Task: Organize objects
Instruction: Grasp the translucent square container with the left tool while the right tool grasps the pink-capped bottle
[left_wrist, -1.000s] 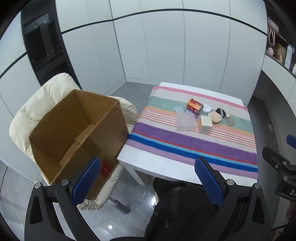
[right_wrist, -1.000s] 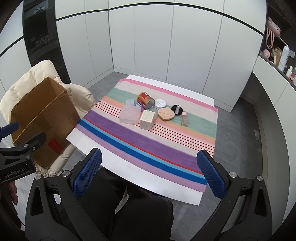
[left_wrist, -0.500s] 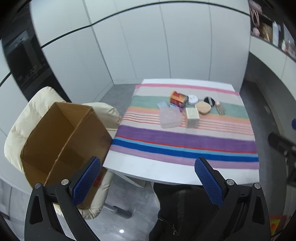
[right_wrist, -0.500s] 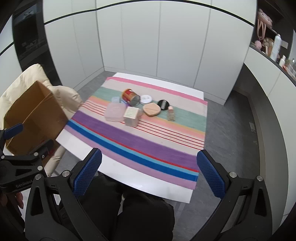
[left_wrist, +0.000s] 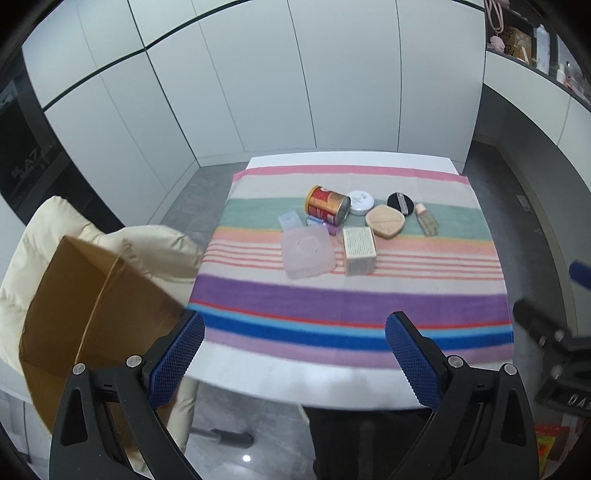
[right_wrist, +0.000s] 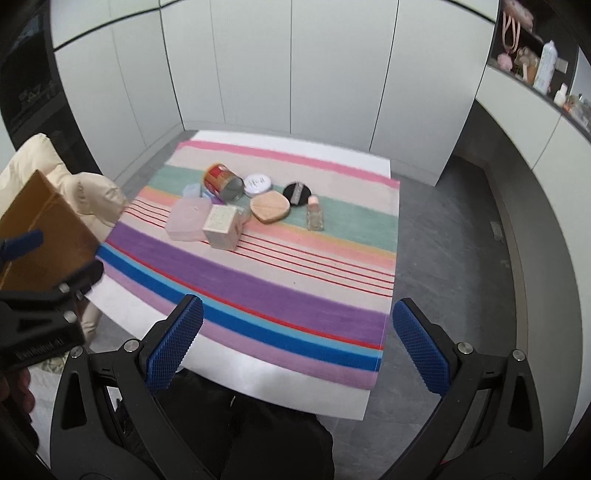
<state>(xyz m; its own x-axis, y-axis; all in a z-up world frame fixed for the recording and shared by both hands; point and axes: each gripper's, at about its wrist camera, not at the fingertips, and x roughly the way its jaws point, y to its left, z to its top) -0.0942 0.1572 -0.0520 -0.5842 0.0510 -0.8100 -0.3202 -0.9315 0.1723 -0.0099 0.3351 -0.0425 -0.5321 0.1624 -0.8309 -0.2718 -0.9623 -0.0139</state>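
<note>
A cluster of small objects lies on the striped cloth (left_wrist: 351, 306) of a white table: a red-gold can (left_wrist: 327, 205) on its side, a clear plastic box (left_wrist: 307, 252), a cream carton (left_wrist: 359, 250), a white jar lid (left_wrist: 361, 202), a tan compact (left_wrist: 385, 220), a black puff (left_wrist: 400, 202) and a small bottle (left_wrist: 426, 220). The same cluster shows in the right wrist view, with the can (right_wrist: 221, 181) and carton (right_wrist: 221, 226). My left gripper (left_wrist: 294, 354) and right gripper (right_wrist: 297, 345) are both open and empty, above the table's near edge.
An open cardboard box (left_wrist: 88, 317) sits on a cream padded chair (left_wrist: 110, 243) left of the table; it also shows in the right wrist view (right_wrist: 40, 236). White cabinets stand behind. Shelves with items (right_wrist: 539, 66) are at the upper right. Dark clothing (right_wrist: 258, 435) is below.
Both grippers have moved forward towards the table and the left one has swung right, so the cardboard box slid to the left edge. Both stayed open and empty.
</note>
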